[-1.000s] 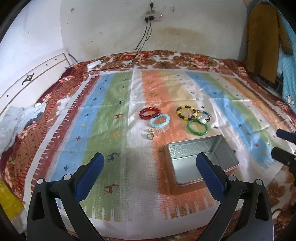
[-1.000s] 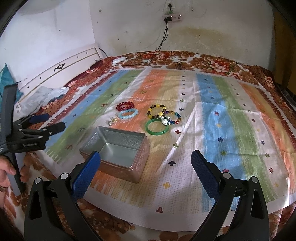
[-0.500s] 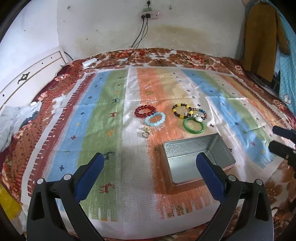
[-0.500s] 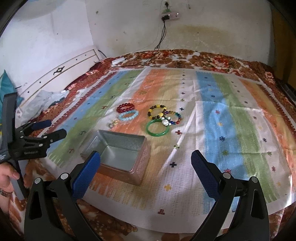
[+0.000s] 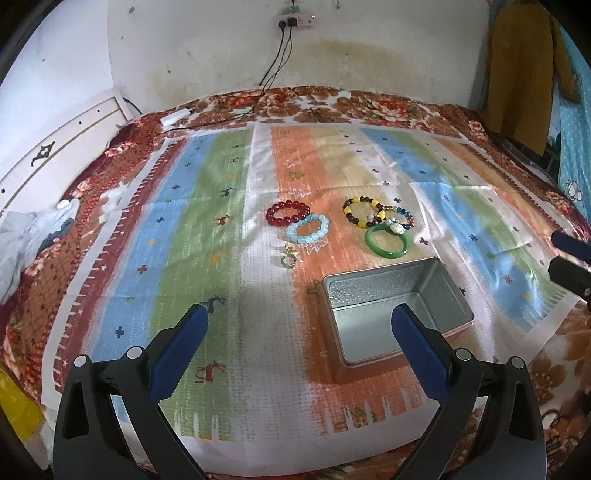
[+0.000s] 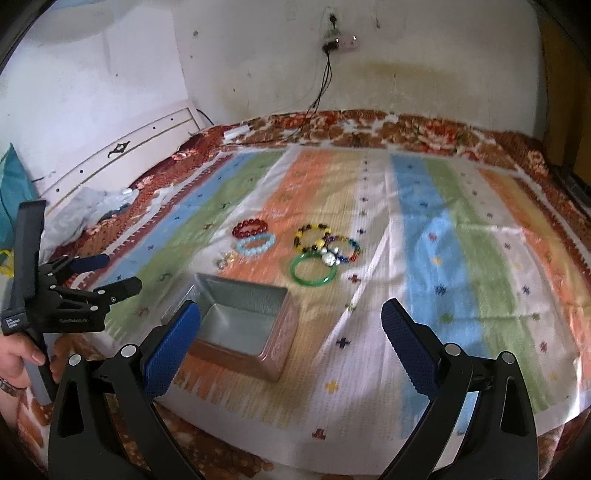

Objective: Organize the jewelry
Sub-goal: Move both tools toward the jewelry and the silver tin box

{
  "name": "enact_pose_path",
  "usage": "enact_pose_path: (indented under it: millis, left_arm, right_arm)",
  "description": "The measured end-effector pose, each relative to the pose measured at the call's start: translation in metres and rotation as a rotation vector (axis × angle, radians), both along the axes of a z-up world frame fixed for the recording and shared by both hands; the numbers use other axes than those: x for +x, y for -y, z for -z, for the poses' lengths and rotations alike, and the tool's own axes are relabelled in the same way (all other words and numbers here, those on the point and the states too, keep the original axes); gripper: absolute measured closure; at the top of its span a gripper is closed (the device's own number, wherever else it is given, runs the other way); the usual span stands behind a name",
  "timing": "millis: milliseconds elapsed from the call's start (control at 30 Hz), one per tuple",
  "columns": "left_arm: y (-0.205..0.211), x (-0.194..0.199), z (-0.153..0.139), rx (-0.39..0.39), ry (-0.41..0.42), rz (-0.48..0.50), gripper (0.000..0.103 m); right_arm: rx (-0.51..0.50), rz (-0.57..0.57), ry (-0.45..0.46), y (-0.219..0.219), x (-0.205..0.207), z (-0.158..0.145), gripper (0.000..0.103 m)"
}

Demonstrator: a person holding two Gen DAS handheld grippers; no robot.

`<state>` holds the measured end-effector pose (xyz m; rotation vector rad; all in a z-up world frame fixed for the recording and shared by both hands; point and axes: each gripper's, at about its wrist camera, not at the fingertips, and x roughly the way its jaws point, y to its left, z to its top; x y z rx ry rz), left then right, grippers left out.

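Note:
An open silver tin box point(image 5: 397, 314) point(image 6: 242, 325) sits empty on the striped cloth. Behind it lie a red bead bracelet point(image 5: 287, 212) point(image 6: 250, 228), a light blue bead bracelet point(image 5: 307, 229) point(image 6: 256, 244), a yellow and dark bead bracelet point(image 5: 362, 210) point(image 6: 312, 235), a multicolour bead bracelet point(image 5: 397, 218) point(image 6: 345, 249), a green bangle point(image 5: 386, 242) point(image 6: 313, 271) and small rings point(image 5: 290, 256) point(image 6: 225, 258). My left gripper point(image 5: 299, 314) is open and empty, short of the box. My right gripper point(image 6: 291, 314) is open and empty, to the right of the box.
The striped cloth point(image 5: 184, 229) covers a bed with a floral blanket point(image 5: 332, 103). A white headboard point(image 5: 48, 158) stands at the left. Cables hang from a wall socket point(image 5: 295, 20). Clothes point(image 5: 517, 74) hang at the right. The left gripper also shows in the right wrist view point(image 6: 107, 275).
Both grippers have drawn back and risen slightly, so the box and jewelry sit a little farther off. Both stay open and empty. Nothing on the cloth has moved.

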<state>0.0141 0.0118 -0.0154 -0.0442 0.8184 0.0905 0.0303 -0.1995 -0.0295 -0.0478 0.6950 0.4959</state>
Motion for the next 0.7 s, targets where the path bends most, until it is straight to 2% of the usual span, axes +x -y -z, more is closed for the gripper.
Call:
enact_pose_path:
  millis: [167, 367, 500, 700]
  left_arm:
    - [-0.006, 0.009, 0.001, -0.008, -0.017, -0.025, 0.006]
    - [0.002, 0.02, 0.001, 0.04, -0.025, 0.003, 0.006]
    - [-0.003, 0.025, -0.007, 0.033, 0.015, -0.004, 0.006]
    - [-0.008, 0.033, -0.007, 0.037, 0.011, -0.022, 0.006]
  right_arm:
    - [0.004, -0.009, -0.063, -0.001, 0.015, 0.005, 0.004]
    - [-0.004, -0.002, -0.054, 0.001, 0.022, 0.002, 0.004]
    - [0.012, -0.018, -0.083, -0.001, 0.029, 0.002, 0.004]
    - [-0.02, -0.033, -0.059, -0.012, 0.039, -0.001, 0.004]
